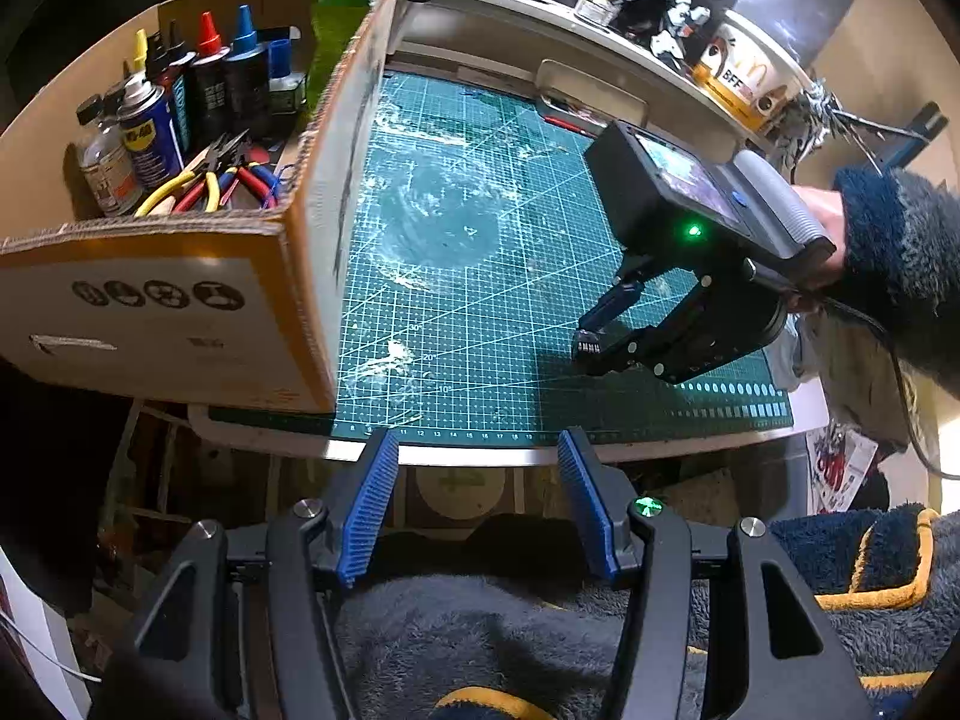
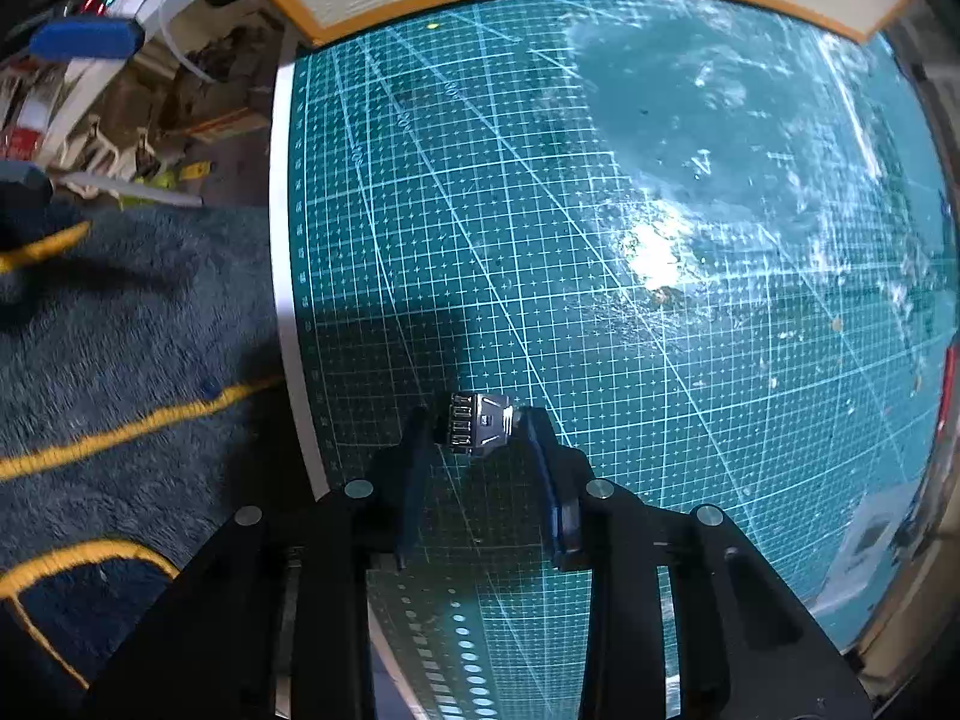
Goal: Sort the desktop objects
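The right tool [image 2: 477, 420] pointed down at the green cutting mat [image 2: 600, 210] near the worktop's front edge, fingertips pinching a small metal USB hub [image 2: 477, 423]. The left tool [image 1: 477, 450] hung spread and empty beyond that edge. Judging by the tip-only grip, the hub could twist loose before reaching the cardboard box [image 1: 180, 312] of tools.

My left wrist view looks from off the bench's near edge across the cutting mat [image 1: 480, 276], while my right looks steeply down, close over that same mat.
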Action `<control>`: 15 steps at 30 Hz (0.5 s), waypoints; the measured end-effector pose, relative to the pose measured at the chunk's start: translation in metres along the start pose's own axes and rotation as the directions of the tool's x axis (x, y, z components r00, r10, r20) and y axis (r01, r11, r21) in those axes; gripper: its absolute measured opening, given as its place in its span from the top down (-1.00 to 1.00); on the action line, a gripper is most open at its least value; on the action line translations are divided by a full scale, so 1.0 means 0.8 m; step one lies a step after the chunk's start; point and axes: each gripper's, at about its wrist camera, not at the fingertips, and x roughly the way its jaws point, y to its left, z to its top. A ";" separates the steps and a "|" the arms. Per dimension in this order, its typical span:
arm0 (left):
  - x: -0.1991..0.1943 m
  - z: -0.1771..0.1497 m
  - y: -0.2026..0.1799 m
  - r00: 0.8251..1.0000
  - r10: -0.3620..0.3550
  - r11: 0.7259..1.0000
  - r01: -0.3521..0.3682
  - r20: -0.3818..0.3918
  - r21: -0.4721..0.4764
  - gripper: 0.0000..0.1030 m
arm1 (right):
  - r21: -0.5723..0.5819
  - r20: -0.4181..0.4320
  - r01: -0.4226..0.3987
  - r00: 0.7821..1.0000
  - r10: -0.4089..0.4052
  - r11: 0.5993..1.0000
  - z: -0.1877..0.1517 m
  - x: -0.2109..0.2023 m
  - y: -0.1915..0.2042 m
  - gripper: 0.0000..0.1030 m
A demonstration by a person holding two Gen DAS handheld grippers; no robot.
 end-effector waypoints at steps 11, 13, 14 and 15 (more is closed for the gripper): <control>0.004 0.010 -0.017 1.000 -0.025 0.997 0.026 -0.002 0.078 -0.08 | 0.836 0.377 -0.424 0.905 0.197 0.348 -0.119 -0.006 -0.071 0.44; 0.007 0.013 -0.019 0.999 -0.040 0.994 0.041 -0.011 0.098 -0.08 | 0.894 0.382 -0.404 0.913 0.144 0.192 -0.142 0.002 -0.061 0.44; 0.008 0.016 -0.019 0.999 -0.048 0.993 0.049 -0.014 0.110 -0.08 | 0.912 0.363 -0.379 0.924 0.121 0.155 -0.146 0.004 -0.057 0.44; 0.009 0.018 -0.020 0.998 -0.055 0.991 0.057 -0.017 0.122 -0.08 | 0.926 0.337 -0.351 0.935 0.113 0.142 -0.145 0.008 -0.052 0.44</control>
